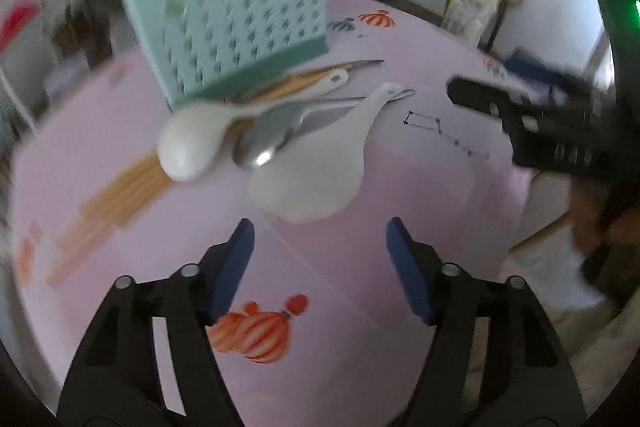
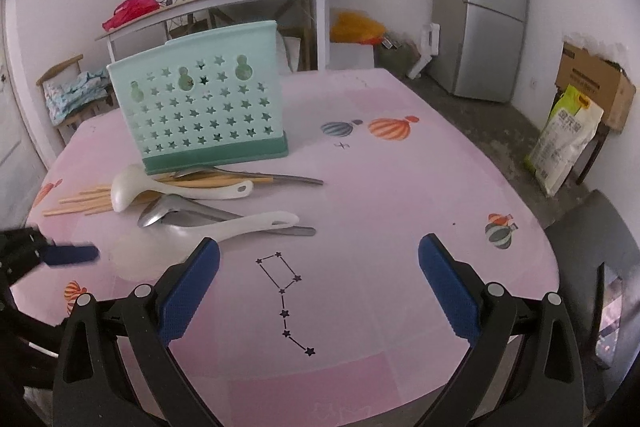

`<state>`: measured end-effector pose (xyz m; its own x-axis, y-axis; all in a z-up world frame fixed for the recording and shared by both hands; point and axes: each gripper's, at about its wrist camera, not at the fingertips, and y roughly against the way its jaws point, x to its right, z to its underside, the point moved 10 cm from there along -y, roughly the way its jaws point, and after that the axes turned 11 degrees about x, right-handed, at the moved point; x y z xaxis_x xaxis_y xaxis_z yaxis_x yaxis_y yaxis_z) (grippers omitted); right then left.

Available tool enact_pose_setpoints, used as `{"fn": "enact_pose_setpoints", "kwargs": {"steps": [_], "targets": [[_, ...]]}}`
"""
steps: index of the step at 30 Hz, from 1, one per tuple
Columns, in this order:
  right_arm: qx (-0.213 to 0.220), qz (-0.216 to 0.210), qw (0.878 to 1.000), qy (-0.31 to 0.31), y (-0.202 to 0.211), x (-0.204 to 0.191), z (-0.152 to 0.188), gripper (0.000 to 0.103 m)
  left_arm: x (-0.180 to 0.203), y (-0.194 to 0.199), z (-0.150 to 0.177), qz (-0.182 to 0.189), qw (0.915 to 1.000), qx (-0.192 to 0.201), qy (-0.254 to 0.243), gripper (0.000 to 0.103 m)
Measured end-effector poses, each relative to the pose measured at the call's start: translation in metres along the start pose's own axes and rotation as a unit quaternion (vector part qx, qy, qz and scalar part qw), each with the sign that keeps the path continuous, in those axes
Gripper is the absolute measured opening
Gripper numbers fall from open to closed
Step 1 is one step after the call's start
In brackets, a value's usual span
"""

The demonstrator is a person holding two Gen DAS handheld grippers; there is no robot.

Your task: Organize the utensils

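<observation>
Covering table (image 2: 400, 187): pink balloon-print cloth (image 2: 380, 287)

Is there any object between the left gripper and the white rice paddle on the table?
Nothing visible. The left gripper is open, and only bare pink tablecloth lies between its fingers and the wide end of the white rice paddle.

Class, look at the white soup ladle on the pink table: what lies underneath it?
Under the white soup ladle lie wooden chopsticks, their ends sticking out on both sides. A metal spoon lies beside it. The chopsticks' middle stretch is covered, so their count is unclear.
</observation>
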<state>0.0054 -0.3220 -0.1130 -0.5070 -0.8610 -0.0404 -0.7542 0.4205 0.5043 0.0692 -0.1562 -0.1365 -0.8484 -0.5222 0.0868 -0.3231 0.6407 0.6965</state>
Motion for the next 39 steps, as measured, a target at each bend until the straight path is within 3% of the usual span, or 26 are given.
{"fn": "enact_pose_setpoints", "kwargs": {"steps": [3,5,9,12,16,18,25,30,36,39], "targets": [[0.000,-0.006,1.000,-0.008,-0.002,0.000,0.002,0.097,-0.018,0.002,0.000,0.026,0.9953,-0.009,0.093,0.052],[-0.002,-0.013,1.000,-0.014,-0.005,-0.001,0.004,0.097,-0.027,0.002,0.002,0.052,0.9856,-0.020,0.160,0.047],[-0.008,-0.025,0.999,-0.024,-0.011,-0.006,0.008,0.097,-0.034,-0.009,0.006,0.098,0.9557,-0.041,0.275,0.036],[-0.006,-0.032,0.999,-0.028,-0.011,-0.009,0.008,0.097,-0.040,-0.018,0.005,0.123,0.9247,-0.047,0.357,0.027],[-0.003,-0.036,0.999,-0.035,-0.009,-0.008,0.007,0.097,-0.047,-0.025,0.009,0.123,0.9008,-0.059,0.412,0.009],[0.002,-0.034,0.999,-0.036,-0.006,-0.005,0.005,0.097,-0.048,-0.025,0.009,0.116,0.8992,-0.060,0.418,0.005],[0.036,-0.020,0.998,-0.041,0.015,0.008,-0.012,0.097,-0.044,-0.008,0.026,0.099,0.9069,-0.088,0.400,0.003],[0.064,-0.048,0.997,-0.007,0.023,-0.005,-0.031,0.091,-0.066,0.023,0.049,0.068,0.9080,-0.088,0.404,0.004],[0.045,-0.123,0.986,0.107,0.009,-0.068,-0.032,0.078,-0.108,0.051,0.070,0.016,0.9091,-0.064,0.411,0.005],[0.036,-0.133,0.975,0.174,-0.004,-0.094,-0.025,0.066,-0.128,0.060,0.074,-0.012,0.9116,-0.047,0.408,0.005]]}}
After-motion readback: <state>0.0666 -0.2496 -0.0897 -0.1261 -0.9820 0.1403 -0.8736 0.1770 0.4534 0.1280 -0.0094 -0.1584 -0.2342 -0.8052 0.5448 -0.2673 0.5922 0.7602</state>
